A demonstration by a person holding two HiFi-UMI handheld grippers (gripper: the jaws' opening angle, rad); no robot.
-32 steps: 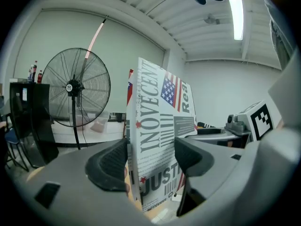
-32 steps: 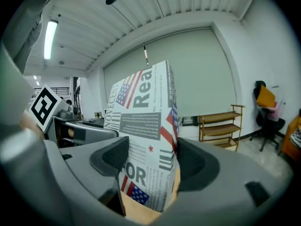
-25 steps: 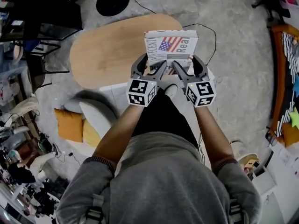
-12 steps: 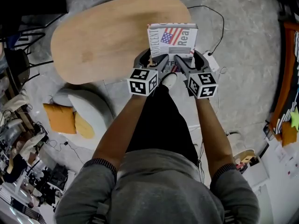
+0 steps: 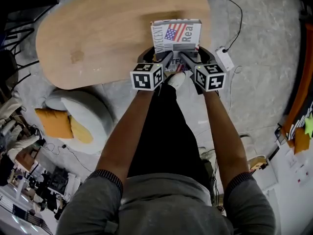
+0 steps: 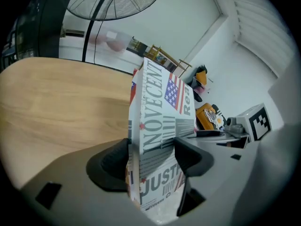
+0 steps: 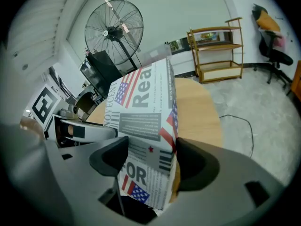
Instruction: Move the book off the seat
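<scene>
The book (image 5: 176, 35) has a white newsprint cover with an American flag. I hold it between both grippers, above the near edge of an oval wooden table (image 5: 98, 33). My left gripper (image 5: 157, 58) is shut on its near left corner and my right gripper (image 5: 194, 58) on its near right corner. In the left gripper view the book (image 6: 160, 121) stands upright, pressed between the dark pads of the left gripper (image 6: 153, 157). The right gripper view shows the book (image 7: 146, 107) clamped the same way in the right gripper (image 7: 150, 161). No seat is in view.
A grey floor seat (image 5: 85, 119) with orange cushions (image 5: 51, 124) lies on the floor to the left. A white power strip (image 5: 225, 58) with a cable lies right of the table. A standing fan (image 7: 114, 32) and a wooden shelf (image 7: 216, 51) stand beyond the table.
Both grippers have come down together with the book, from well above the table to close over its near edge. The grip on the book has not changed.
</scene>
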